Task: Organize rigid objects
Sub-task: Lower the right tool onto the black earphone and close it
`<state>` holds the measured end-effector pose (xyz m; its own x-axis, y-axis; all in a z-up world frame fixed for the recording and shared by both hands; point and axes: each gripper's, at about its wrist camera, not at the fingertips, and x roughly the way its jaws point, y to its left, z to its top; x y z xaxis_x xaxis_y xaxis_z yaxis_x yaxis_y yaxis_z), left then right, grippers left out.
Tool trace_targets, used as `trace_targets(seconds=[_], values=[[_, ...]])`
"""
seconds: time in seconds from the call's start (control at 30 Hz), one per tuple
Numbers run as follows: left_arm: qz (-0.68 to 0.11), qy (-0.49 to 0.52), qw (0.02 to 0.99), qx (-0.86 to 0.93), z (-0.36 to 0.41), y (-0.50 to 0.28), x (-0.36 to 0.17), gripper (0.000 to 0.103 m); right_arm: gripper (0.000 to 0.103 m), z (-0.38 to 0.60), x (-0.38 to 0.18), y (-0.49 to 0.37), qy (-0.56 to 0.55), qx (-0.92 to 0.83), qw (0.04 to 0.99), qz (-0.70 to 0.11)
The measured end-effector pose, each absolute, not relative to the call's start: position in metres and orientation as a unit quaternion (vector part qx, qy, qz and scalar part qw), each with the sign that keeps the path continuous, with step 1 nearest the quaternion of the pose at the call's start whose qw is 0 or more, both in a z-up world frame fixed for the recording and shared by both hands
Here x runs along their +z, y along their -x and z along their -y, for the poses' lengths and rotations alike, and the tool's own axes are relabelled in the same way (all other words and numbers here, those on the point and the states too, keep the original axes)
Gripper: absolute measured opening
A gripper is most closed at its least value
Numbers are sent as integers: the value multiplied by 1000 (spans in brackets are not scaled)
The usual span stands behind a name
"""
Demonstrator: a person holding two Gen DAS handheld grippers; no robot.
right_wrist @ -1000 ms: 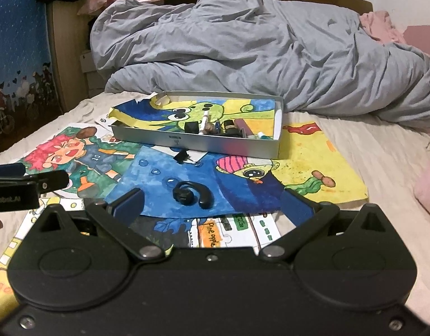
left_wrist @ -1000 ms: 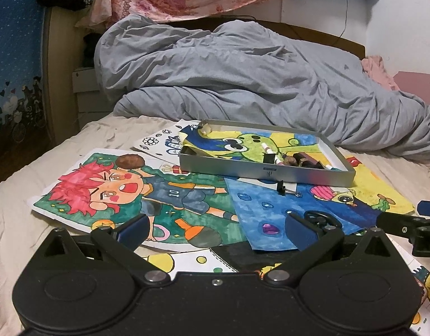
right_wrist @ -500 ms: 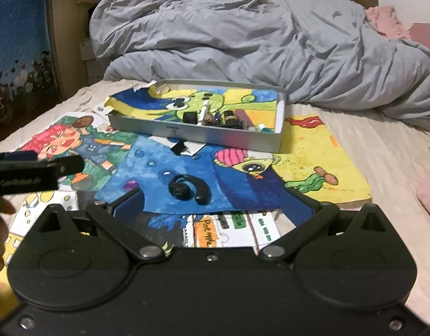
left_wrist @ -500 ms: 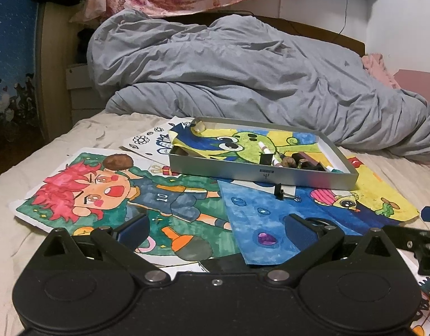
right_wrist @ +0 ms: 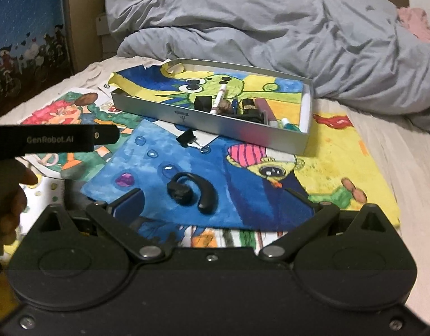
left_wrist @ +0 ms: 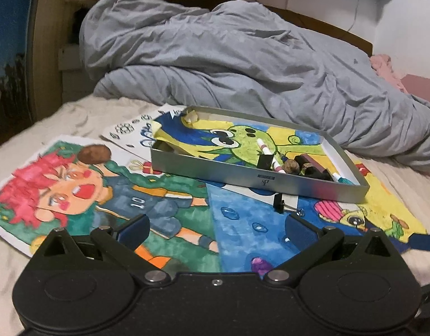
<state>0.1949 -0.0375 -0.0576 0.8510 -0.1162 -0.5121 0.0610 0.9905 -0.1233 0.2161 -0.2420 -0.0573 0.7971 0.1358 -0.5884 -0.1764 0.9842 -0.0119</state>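
A shallow silver tin tray (left_wrist: 243, 172) (right_wrist: 237, 128) lies on coloured drawings on the bed. It holds a white marker (right_wrist: 218, 98), a black clip, a walnut-like ball and several dark small items. A black ear-hook earbud (right_wrist: 192, 191) lies on the blue drawing, just ahead of my right gripper (right_wrist: 215, 210), which is open and empty around it. A black binder clip (left_wrist: 279, 203) (right_wrist: 188, 137) lies in front of the tray. My left gripper (left_wrist: 215, 228) is open and empty, low over the drawings.
A rumpled grey duvet (left_wrist: 243, 61) fills the back of the bed. Several painted sheets (left_wrist: 74, 184) cover the mattress. A wooden headboard and blue wall stand at left. A hand (right_wrist: 10, 204) holds the left gripper, whose finger (right_wrist: 55, 138) crosses the right view.
Both grippers have moved forward and lower. The earbud now lies close between the right gripper's fingers and has dropped out of the left view. Both stay open.
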Motion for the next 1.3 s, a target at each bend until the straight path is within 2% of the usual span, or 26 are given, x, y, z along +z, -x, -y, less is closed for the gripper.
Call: trace_targets(seconds=[0.33,0.57,0.83,1.0,1.17,1.3], values=[[-298,53,948,-96,55,-241,-74,102,102,249,-86,-257,12,104,936,-335],[-317,51,936,-143,76,-275,-86,102,102,239,-92,-263,38,122,936,-328],[-328,41,929,-163,88,-300,-94,88,101,236,-93,-267,46,129,934,-331],[-326,21,928,-178,94,-304,-96,78,89,235,-92,-267,51,132,933,-330],[-327,2,927,-184,100,-306,-96,66,68,232,-91,-265,63,148,930,-330],[-327,-8,928,-180,101,-308,-96,47,56,232,-88,-264,69,157,928,-332]])
